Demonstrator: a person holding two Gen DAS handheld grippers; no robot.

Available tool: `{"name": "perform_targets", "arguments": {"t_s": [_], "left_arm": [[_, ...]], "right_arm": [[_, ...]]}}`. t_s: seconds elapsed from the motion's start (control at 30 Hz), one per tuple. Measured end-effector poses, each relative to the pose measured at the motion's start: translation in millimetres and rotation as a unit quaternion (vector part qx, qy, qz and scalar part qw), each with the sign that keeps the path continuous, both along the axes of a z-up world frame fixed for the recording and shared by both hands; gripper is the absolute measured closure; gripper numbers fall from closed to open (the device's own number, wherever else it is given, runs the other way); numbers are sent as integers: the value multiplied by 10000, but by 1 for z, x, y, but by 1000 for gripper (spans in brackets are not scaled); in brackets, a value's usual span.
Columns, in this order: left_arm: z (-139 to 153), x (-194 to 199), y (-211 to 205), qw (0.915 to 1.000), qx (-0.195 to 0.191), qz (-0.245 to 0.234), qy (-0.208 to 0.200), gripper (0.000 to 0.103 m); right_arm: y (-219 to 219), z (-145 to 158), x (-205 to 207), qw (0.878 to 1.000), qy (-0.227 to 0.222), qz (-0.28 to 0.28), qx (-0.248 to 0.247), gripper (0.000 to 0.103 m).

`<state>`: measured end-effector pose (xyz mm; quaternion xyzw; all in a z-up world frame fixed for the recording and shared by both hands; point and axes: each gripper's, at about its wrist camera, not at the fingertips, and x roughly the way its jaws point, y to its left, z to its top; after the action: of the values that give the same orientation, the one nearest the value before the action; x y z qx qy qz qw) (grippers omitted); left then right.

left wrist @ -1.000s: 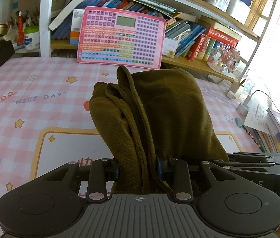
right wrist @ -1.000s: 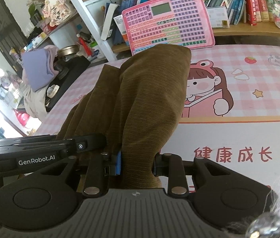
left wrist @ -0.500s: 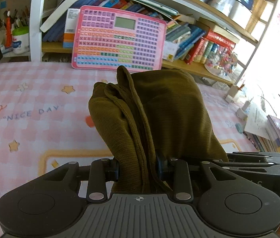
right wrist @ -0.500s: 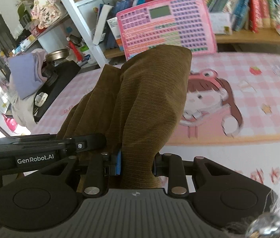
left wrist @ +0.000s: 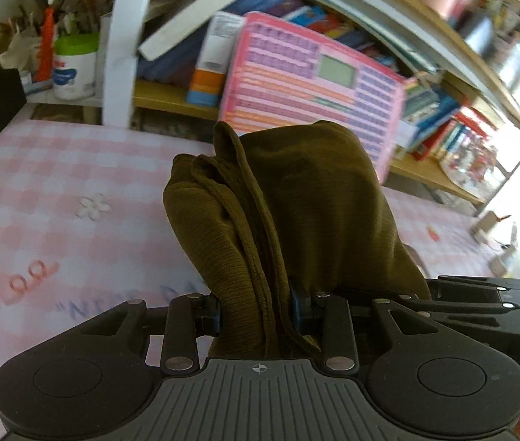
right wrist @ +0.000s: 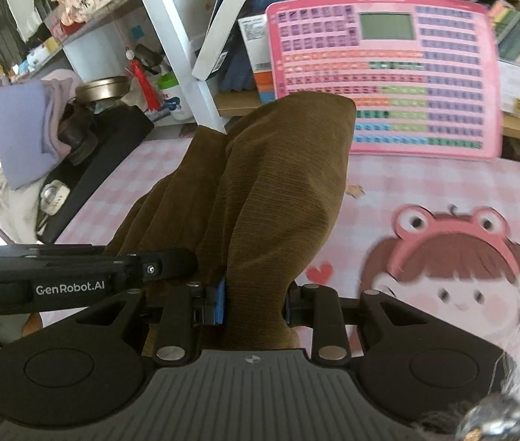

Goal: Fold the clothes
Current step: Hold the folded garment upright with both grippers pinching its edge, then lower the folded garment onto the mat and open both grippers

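An olive-brown ribbed garment (left wrist: 296, 213) is bunched in several folds and hangs lifted over the pink checked table cover (left wrist: 57, 191). My left gripper (left wrist: 256, 312) is shut on its thick left edge. The same garment (right wrist: 271, 191) fills the right wrist view, where my right gripper (right wrist: 254, 307) is shut on its right edge. Both grippers sit side by side; the right one's body (left wrist: 488, 312) shows at the left view's right edge, and the left one's body (right wrist: 76, 279) shows at the right view's left. The cloth hides the fingertips.
A pink toy keyboard tablet (right wrist: 385, 73) leans on a bookshelf (left wrist: 425, 117) at the table's back. A white shelf post (right wrist: 175, 47) and a black box (right wrist: 105, 158) with clothes and a bowl stand at the left. The cover shows a cartoon girl (right wrist: 455, 275).
Both grippers have carried the garment toward the back of the table. The shelf and the pink tablet loom larger, and the printed cover has slid toward me. The grips are unchanged.
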<state>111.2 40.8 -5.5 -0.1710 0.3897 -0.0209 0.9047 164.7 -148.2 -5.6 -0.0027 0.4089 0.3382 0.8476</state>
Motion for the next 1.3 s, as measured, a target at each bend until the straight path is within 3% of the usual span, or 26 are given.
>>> {"name": "perform_targets", "arguments": {"t_s": [0.37,0.43,0.5,0.53,0.63,0.77,1.0,1.13,1.3], "left_arm": [[-34,53,40,9998,-65,85,180,72],[-40,58,46,9996,-51,117,247,67],[-44,59,52,9996,-128,128,203,64],[-45,59,54,9996,-169,116,177,60],[-41,53,55,9999,-31,117,81,48],[-29,38,53,9995,249,121,-149,44],[-5,-1,39,9942,889,125,-585,23],[-1,-23,28,9922,1105,218,-542,13],[1,-47,16,9917,1150,413,-390,10]], "right_arm": [[39,-34,49,9998,89,-181,-70,76],[42,-42,55,9995,120,-287,-87,70],[39,-47,59,9986,90,-508,-77,54],[37,-49,59,9983,69,-571,-54,52],[31,-46,59,9977,-64,-671,-81,45],[22,-31,47,9952,-452,-844,-222,41],[15,-14,10,9887,-969,-929,-663,24],[12,-13,-12,9847,-1083,-997,-931,17],[3,-12,-36,9865,-976,-963,-894,14]]}}
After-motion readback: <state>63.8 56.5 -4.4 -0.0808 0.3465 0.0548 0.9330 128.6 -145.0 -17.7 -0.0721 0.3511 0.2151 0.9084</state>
